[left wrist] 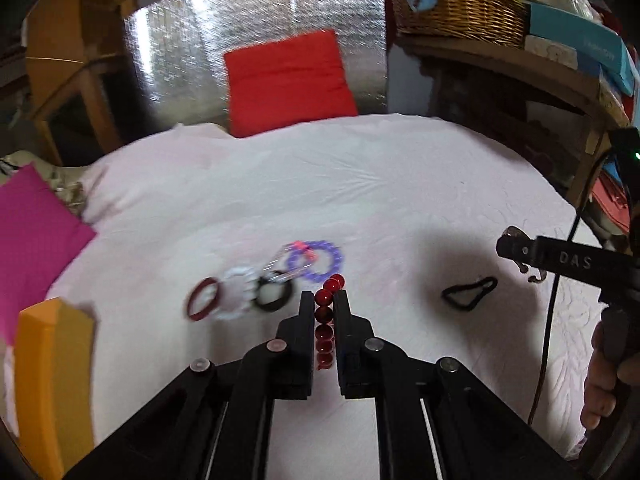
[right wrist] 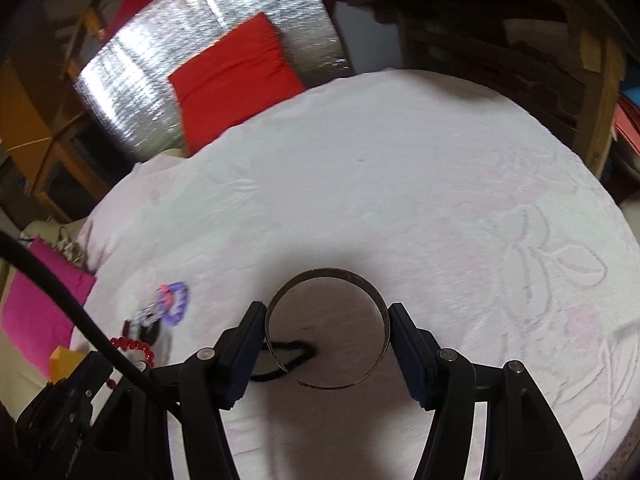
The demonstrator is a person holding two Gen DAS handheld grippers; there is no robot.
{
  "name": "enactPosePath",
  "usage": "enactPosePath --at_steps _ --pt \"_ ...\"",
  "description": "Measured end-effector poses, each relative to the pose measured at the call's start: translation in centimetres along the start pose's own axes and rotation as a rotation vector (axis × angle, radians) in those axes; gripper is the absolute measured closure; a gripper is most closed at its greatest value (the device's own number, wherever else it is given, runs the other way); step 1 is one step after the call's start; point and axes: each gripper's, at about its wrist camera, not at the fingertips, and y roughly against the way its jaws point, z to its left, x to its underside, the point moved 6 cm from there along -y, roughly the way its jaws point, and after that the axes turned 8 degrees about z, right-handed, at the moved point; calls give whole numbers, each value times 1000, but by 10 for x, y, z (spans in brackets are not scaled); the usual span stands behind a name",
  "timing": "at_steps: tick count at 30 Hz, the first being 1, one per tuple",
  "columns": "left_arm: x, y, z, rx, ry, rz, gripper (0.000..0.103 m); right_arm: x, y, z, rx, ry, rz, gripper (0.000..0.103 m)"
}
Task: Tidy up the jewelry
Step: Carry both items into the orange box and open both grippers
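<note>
My left gripper [left wrist: 323,294] is shut on a string of red beads [left wrist: 324,320] that hangs above the white sheet [left wrist: 360,184]. Just beyond it lies a blurred heap: a dark red bangle [left wrist: 203,299], a white bead bracelet [left wrist: 239,294], a black ring [left wrist: 274,296] and a purple bead bracelet [left wrist: 316,261]. My right gripper [right wrist: 327,312] is shut on an open-ended metal cuff [right wrist: 324,273], held clear of the sheet with its shadow below. A black loop [right wrist: 288,354] lies under the cuff. The red beads [right wrist: 134,346] also show at the lower left of the right wrist view.
A yellow box [left wrist: 52,380] stands at the near left, with pink cloth [left wrist: 32,236] behind it. A red cushion [left wrist: 288,80] leans on a silver panel at the back. A wicker basket [left wrist: 456,4] sits on a wooden shelf on the right. A person's hand [left wrist: 604,376] holds the right gripper's handle.
</note>
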Motion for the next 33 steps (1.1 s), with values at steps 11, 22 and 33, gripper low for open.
enactPosePath --at_steps 11,22,33 --pt "36 51 64 -110 67 -44 94 29 0 88 -73 134 7 38" --pt "65 94 147 -255 176 -70 94 73 -3 186 -160 329 22 38" --pt "106 140 225 -408 283 -81 94 119 18 292 -348 527 -41 38"
